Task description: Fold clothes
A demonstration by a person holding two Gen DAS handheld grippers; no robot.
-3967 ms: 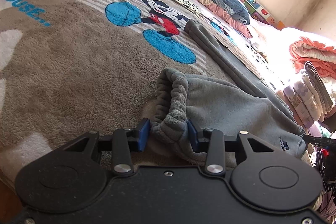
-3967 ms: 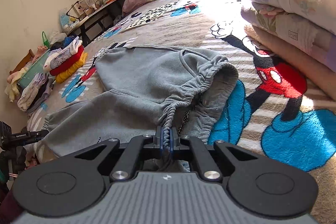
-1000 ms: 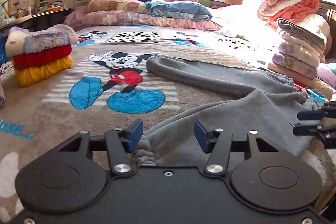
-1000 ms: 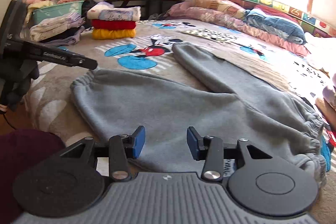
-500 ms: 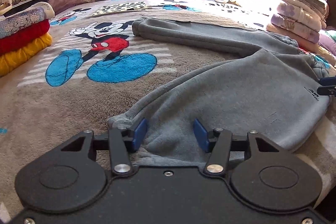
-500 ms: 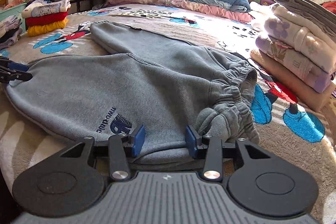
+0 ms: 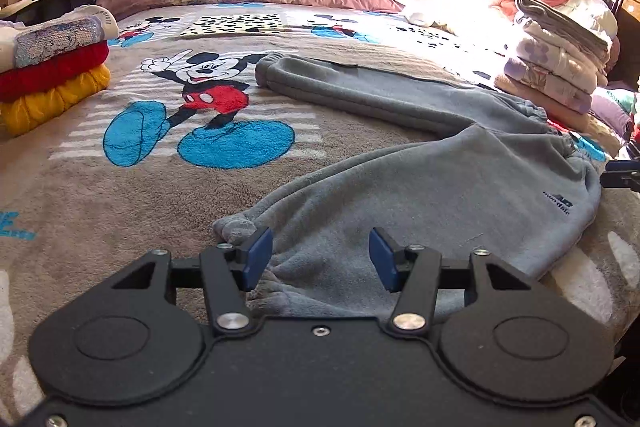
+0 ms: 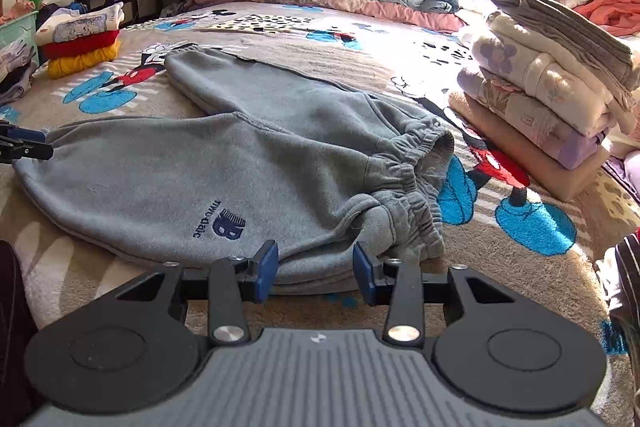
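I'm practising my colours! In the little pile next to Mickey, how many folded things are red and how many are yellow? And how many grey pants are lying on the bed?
red folded garment: 1
yellow folded garment: 1
grey pants: 1
Total: 3

The left black two-finger gripper with blue pads [image 7: 320, 259] is held low and level, its jaws spread wide apart with nothing clamped between them. Its left blue pad [image 7: 256, 257] sits close beside grey fabric; whether it touches cannot be told. The right black two-finger gripper with blue pads and a ribbed grey body [image 8: 316, 269] is also low and level, jaws parted and gripping nothing. Each gripper's tip shows at the edge of the other's view, well apart.
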